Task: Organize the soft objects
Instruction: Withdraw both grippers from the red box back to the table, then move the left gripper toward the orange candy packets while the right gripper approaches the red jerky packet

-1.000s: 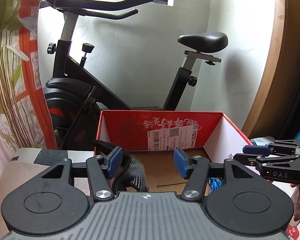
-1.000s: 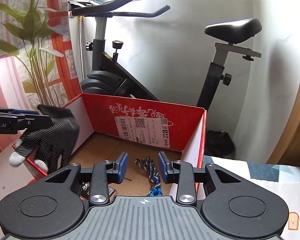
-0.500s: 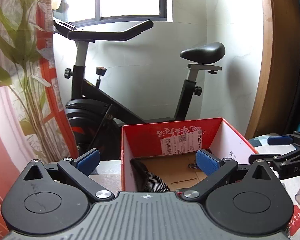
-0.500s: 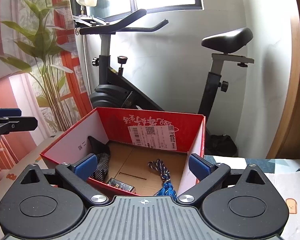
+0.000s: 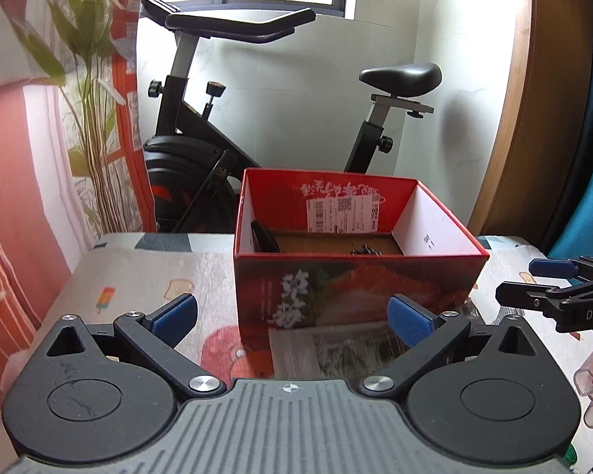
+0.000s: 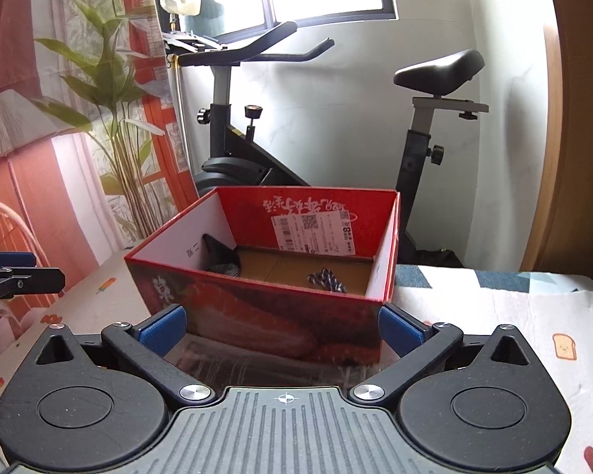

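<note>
A red cardboard box (image 5: pixel 355 288) stands open-topped on the table, its front wall facing me. Inside it, a black knit glove (image 5: pixel 263 237) leans against the left wall and a blue braided rope (image 5: pixel 365 252) lies on the floor; the right wrist view also shows the box (image 6: pixel 257 308), glove (image 6: pixel 221 258) and rope (image 6: pixel 328 278). My left gripper (image 5: pixel 292 316) is open wide and empty, a short way in front of the box. My right gripper (image 6: pixel 281 326) is equally wide and empty, its fingers flanking the near corner without touching.
A black exercise bike (image 5: pixel 225 150) stands behind the table against the white wall. A patterned cloth (image 5: pixel 146 276) covers the table. A leaf-print curtain (image 5: pixel 39 118) hangs at left, a wooden frame (image 5: pixel 533 118) at right. The right gripper (image 5: pixel 553 280) shows at the left view's right edge.
Both grippers have opened wide and drawn back from over the box. The glove left the left gripper and the rope the right; both now lie in the box.
</note>
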Tool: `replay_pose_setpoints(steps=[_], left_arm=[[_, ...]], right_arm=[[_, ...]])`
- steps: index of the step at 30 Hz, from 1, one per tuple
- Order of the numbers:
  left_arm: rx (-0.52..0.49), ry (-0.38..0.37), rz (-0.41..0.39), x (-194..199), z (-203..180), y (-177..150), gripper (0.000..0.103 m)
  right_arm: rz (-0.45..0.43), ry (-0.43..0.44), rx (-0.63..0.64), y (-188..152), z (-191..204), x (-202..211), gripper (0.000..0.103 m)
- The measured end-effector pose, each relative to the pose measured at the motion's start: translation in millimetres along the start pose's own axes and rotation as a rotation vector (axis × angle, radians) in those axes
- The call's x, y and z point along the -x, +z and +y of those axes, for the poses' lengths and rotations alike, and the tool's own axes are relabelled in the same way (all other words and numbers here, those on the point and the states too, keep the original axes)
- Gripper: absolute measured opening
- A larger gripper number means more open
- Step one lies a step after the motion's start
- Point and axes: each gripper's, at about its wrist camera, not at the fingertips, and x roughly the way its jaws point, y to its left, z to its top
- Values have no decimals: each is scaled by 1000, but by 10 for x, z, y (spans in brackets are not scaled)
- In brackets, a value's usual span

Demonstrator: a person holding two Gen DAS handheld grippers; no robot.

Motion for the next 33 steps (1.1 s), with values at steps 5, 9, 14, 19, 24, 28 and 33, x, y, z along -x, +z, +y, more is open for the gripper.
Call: replay_pose_setpoints(steps=[5, 9, 14, 19, 24, 28, 33], left_arm=[[61, -28, 63, 111, -27, -452, 103], [68, -46, 118, 131, -76, -800, 103], [61, -66, 192, 129, -140, -1131, 103], [19, -62, 232, 179, -227, -1360, 103], [24, -86, 247, 254, -267, -1500, 103], [33, -113, 272, 278, -322, -1599, 103], [-19, -121, 284, 253, -485, -1669, 103]], right_arm=[[64, -2, 33, -378, 110, 145, 103], [124, 23, 33, -696, 194, 233, 103], [175, 23, 88, -1002, 331, 312, 101], [191, 38, 121, -1196, 422, 432, 100], [192, 9, 120, -1345, 464, 509, 98], [212, -1, 95, -1465, 426, 559, 97], [200, -20, 64, -1521, 359, 640, 97]])
